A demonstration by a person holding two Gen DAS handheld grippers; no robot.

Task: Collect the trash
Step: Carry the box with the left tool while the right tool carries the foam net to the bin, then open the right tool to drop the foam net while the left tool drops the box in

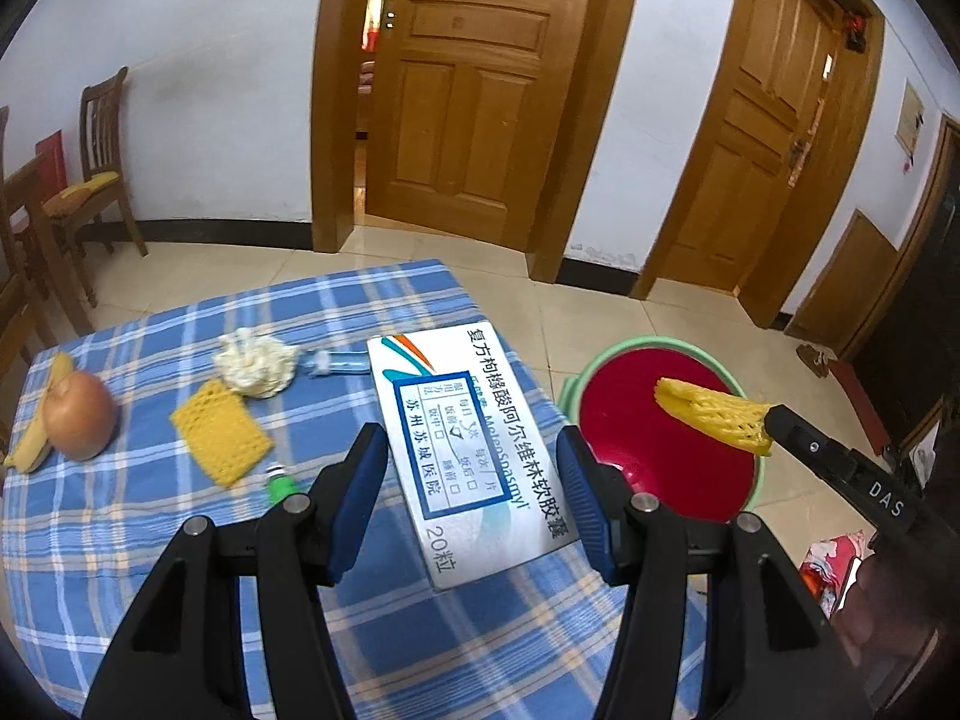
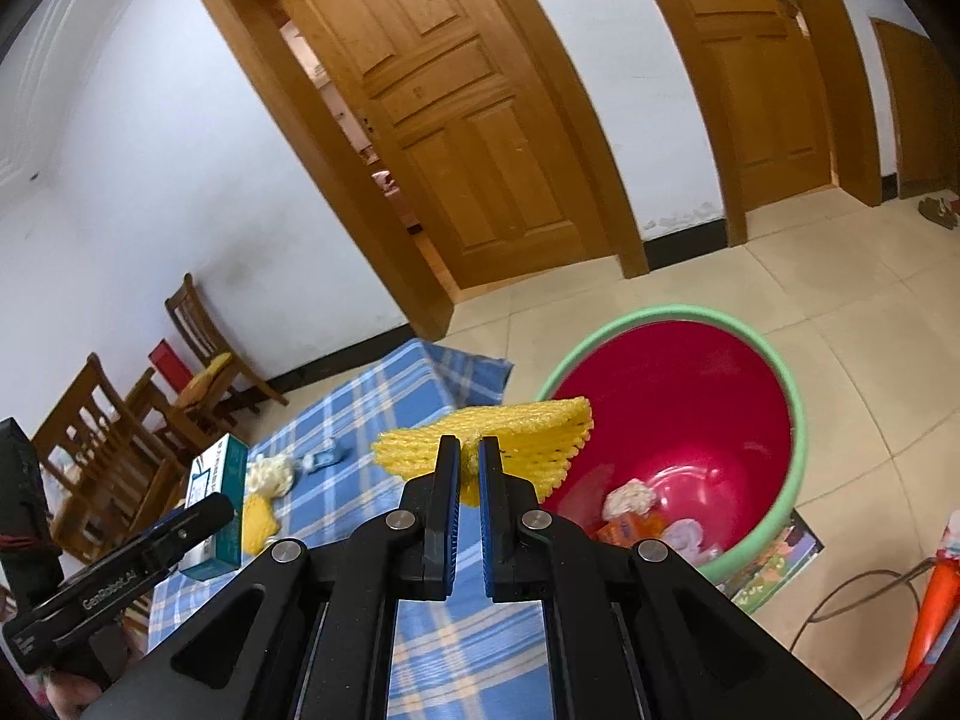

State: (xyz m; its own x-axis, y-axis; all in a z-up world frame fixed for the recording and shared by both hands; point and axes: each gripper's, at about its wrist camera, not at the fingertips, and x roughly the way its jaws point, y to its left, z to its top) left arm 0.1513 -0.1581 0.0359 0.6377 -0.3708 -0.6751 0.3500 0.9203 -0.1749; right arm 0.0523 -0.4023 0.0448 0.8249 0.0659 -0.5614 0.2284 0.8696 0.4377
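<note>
My right gripper (image 2: 471, 450) is shut on a yellow foam fruit net (image 2: 516, 435) and holds it over the near rim of a red bin with a green rim (image 2: 798, 414); the net also shows in the left wrist view (image 1: 708, 411). My left gripper (image 1: 471, 456) is open, its fingers either side of a white medicine box (image 1: 468, 438) on the blue checked tablecloth (image 1: 120, 540), not touching it. Another yellow foam net (image 1: 221, 432), a crumpled white tissue (image 1: 258, 363), a small green cap (image 1: 280, 485) and a small clear wrapper (image 1: 336, 363) lie on the cloth.
An apple (image 1: 81, 417) and a banana (image 1: 39, 420) sit at the table's left. The bin (image 1: 660, 444) stands on the tiled floor right of the table and holds several scraps (image 2: 636, 516). Wooden chairs (image 1: 102, 168) stand at the left wall. Cables (image 2: 840, 606) lie on the floor.
</note>
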